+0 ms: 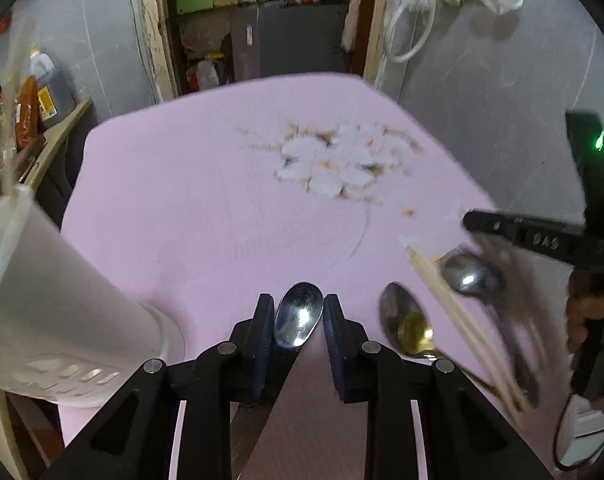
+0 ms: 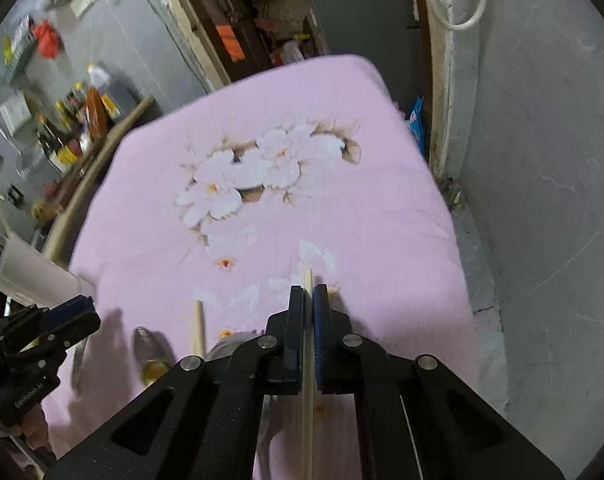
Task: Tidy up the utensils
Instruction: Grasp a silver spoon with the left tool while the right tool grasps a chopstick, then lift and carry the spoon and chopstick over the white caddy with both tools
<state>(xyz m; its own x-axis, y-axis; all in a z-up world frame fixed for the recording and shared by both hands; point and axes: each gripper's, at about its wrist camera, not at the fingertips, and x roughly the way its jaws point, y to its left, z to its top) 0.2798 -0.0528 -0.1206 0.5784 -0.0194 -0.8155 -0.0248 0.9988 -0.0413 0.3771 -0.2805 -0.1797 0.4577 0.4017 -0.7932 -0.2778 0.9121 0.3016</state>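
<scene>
Pink flowered cloth carries a gold spoon just right of the left gripper, clamped on a steel spoon, while the right gripper pinches one chopstick.

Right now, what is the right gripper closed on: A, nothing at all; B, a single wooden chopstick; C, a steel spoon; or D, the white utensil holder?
B: in the right wrist view the right gripper has its pads shut on a pale wooden chopstick that runs between them and pokes out past the tips over the pink cloth.
</scene>
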